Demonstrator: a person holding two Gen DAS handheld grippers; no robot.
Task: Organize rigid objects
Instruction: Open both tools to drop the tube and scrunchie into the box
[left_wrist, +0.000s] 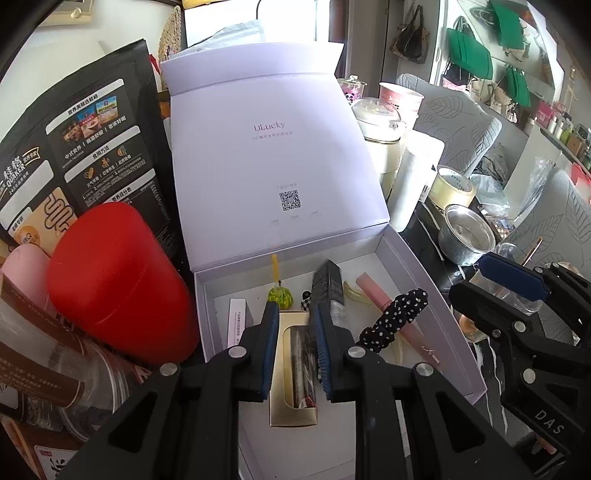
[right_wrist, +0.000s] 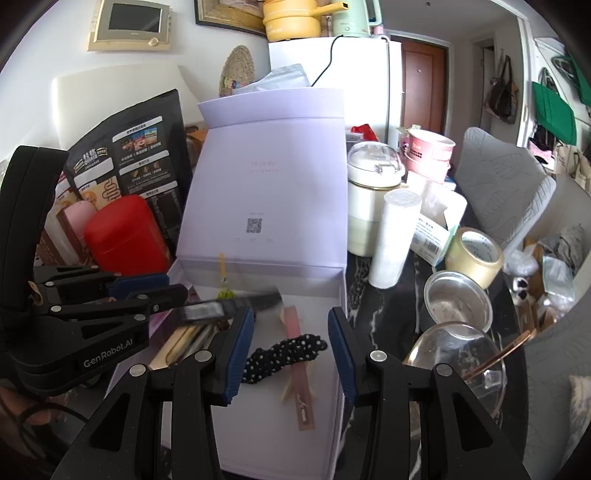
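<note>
In front of you the box (left_wrist: 436, 295) stands open, its lid (left_wrist: 273, 147) raised behind it. In the box, the scrunchie (left_wrist: 395, 314) lies across the flat tube (left_wrist: 410, 332) at the right, and the windowed carton (left_wrist: 291, 369) at the left. Left of the box stands the canister (left_wrist: 122, 277), with the pouch (left_wrist: 92, 147) behind it. Right of the box are the metal bowl (left_wrist: 467, 236) and, behind it, the tape roll (left_wrist: 452, 186).
</note>
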